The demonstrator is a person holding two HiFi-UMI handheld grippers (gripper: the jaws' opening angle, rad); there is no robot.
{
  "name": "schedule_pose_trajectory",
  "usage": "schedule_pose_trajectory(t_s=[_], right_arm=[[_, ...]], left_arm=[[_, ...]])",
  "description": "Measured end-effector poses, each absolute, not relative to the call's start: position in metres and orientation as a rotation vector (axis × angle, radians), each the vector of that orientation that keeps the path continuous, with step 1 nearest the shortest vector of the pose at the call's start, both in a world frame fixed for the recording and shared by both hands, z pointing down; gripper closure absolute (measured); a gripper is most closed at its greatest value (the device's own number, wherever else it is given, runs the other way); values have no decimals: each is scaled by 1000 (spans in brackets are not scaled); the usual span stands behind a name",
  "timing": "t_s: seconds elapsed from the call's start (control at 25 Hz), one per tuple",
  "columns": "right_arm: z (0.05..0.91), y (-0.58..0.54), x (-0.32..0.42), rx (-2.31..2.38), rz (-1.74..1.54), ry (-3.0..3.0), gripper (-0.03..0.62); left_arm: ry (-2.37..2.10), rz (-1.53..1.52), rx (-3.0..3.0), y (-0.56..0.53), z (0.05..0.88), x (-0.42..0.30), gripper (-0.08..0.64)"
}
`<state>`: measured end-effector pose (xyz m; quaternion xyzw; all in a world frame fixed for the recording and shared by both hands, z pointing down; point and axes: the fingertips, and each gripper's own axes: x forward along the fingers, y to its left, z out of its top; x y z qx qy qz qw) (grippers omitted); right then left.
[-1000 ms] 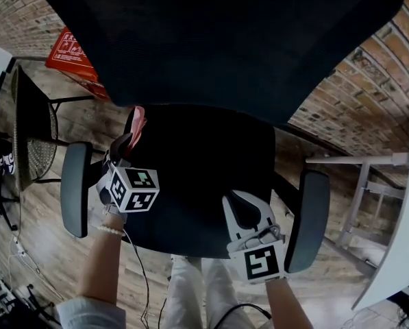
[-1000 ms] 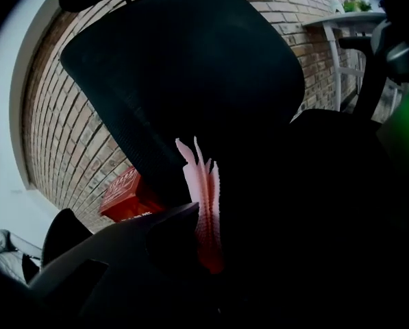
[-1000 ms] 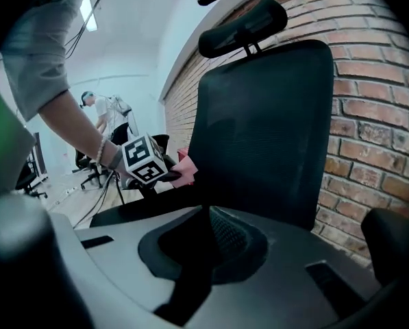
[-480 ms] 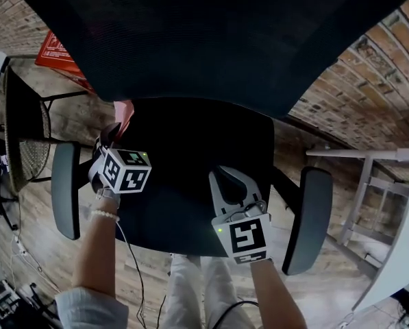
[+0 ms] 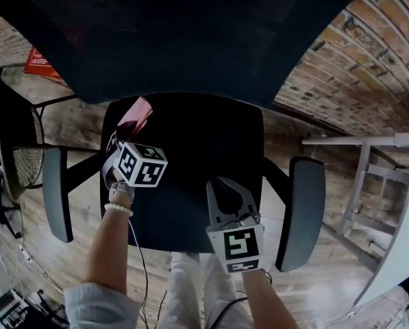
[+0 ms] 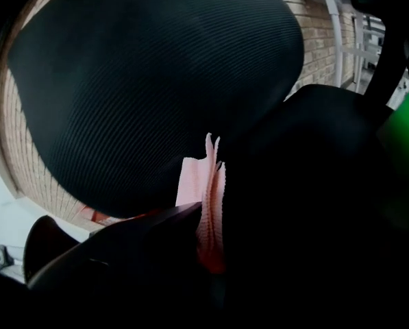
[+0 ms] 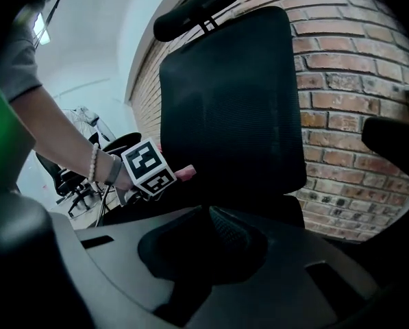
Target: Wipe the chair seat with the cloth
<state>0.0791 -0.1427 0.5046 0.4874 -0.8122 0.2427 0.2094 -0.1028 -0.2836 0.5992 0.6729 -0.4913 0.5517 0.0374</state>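
A black office chair fills the head view, its seat (image 5: pixel 190 149) below the tall mesh backrest (image 5: pixel 177 33). My left gripper (image 5: pixel 127 134) is over the seat's back left corner, shut on a pink cloth (image 5: pixel 138 114) that sticks out toward the backrest. In the left gripper view the cloth (image 6: pixel 204 190) stands folded between the dark jaws, with the backrest (image 6: pixel 156 81) behind. My right gripper (image 5: pixel 218 184) rests over the seat's front middle, jaws together and holding nothing. The right gripper view looks past the right gripper (image 7: pixel 207 214) at the left gripper's marker cube (image 7: pixel 149 166) and the cloth (image 7: pixel 186 173).
Grey armrests (image 5: pixel 55 194) (image 5: pixel 300 211) flank the seat. A brick wall (image 5: pixel 368 67) curves behind. A red sign (image 5: pixel 40 62) and a mesh chair (image 5: pixel 19 149) stand at the left, a white table frame (image 5: pixel 368 177) at the right. The person's legs (image 5: pixel 190 286) are at the seat's front.
The left gripper has carried the cloth from the seat's left edge to the right, further over the seat. The right gripper has drifted left toward the seat's front middle.
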Motion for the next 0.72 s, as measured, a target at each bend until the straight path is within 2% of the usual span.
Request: schedule_pose_trajectory(t_s=[0.72], right_arm=[[505, -115, 107, 1359, 725, -2193, 538]], left_arm=[[-1026, 1588, 2490, -246, 615, 109, 531]])
